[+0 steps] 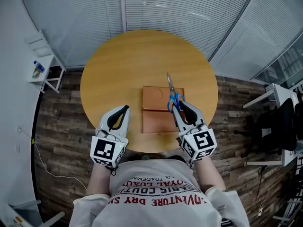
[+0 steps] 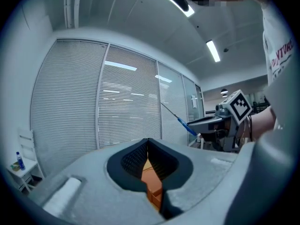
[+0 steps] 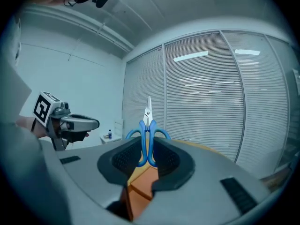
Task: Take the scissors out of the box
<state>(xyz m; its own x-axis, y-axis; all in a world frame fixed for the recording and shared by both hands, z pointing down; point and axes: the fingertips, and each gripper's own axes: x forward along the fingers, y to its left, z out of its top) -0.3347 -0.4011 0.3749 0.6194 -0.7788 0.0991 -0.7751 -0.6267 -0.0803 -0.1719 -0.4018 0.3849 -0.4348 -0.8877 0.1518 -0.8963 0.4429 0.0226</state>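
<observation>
Right tongs [image 3: 149, 146] clamp the blue-handled steel scissors [image 3: 148, 121] by the handles only. They could pivot and drop onto the flat orange box [image 1: 154, 119] below. Left tongs [image 2: 148, 144] are together, empty.

A round wooden table [image 1: 118, 65] stands on a dark wood-plank floor [image 1: 61, 126], with glass partition walls behind it covered by closed horizontal blinds [image 1: 156, 8]. At the left, a small white shelf stand [image 1: 49, 60] with a blue-capped bottle [image 1: 39, 66] sits by a plain white wall [image 1: 12, 89], and a thin white cable [image 1: 45, 167] trails over the floor; a white desk [image 1: 277, 96] and a black chair [image 1: 279, 126] stand at the right. Long strip lights [image 2: 213, 50] glow in the white ceiling [image 2: 140, 18].
</observation>
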